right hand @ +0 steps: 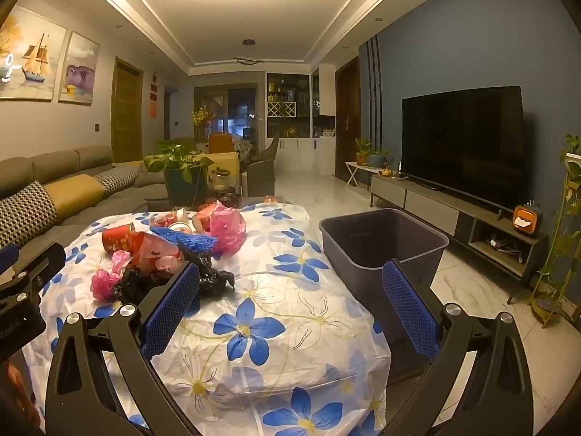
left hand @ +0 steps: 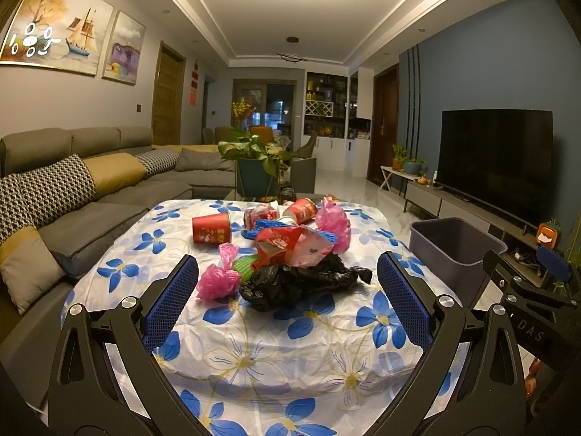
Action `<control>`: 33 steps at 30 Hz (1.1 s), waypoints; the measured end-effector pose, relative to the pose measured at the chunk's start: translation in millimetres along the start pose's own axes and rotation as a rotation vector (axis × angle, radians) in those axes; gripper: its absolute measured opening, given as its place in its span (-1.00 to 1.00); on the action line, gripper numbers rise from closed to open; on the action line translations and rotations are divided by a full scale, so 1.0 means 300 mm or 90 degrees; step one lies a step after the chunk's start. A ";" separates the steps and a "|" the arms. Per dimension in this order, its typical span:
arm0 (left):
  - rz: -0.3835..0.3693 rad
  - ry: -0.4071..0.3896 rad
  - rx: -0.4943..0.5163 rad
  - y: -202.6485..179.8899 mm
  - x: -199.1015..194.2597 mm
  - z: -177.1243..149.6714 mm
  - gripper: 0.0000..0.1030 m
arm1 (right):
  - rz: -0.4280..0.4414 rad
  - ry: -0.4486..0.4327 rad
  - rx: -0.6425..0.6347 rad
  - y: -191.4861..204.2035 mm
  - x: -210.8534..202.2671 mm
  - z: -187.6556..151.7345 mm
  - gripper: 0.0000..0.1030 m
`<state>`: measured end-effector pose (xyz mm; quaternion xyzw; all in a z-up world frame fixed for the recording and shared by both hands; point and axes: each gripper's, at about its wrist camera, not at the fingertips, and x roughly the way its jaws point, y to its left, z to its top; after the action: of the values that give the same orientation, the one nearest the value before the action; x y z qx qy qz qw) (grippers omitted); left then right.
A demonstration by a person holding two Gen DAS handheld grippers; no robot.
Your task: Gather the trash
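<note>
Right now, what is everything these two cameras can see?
Table: one, white cloth with blue flowers, centre.
Trash pile: on the table's far half.
Black bag: one, crumpled, nearest edge of pile.
Pink bags: at least two, left front and right back.
Red cups: at least two, lying tipped over.
Blue mesh: one, mid-pile.
Bin: one, grey, looks empty, right of table.
Sofa: grey, left.
Television: black, right wall.
Potted plant: green, behind table.
Left gripper: open, empty.
Right gripper: open, empty.
</note>
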<state>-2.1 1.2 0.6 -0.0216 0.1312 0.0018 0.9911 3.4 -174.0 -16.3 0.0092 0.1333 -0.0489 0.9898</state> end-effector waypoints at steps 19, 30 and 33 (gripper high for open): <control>-0.003 0.001 -0.003 0.003 0.000 -0.003 0.89 | -0.003 -0.017 0.004 -0.001 -0.007 0.013 0.89; -0.004 0.002 -0.003 0.003 0.000 -0.002 0.89 | -0.003 -0.022 0.005 -0.002 -0.008 0.014 0.89; -0.003 0.003 -0.004 0.004 0.000 -0.002 0.89 | -0.004 -0.021 0.005 -0.002 -0.008 0.013 0.89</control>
<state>-2.1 2.2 0.0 -0.0248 0.1331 -0.0004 0.9908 2.1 -174.6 -11.8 0.0115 0.1165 -0.0524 0.9917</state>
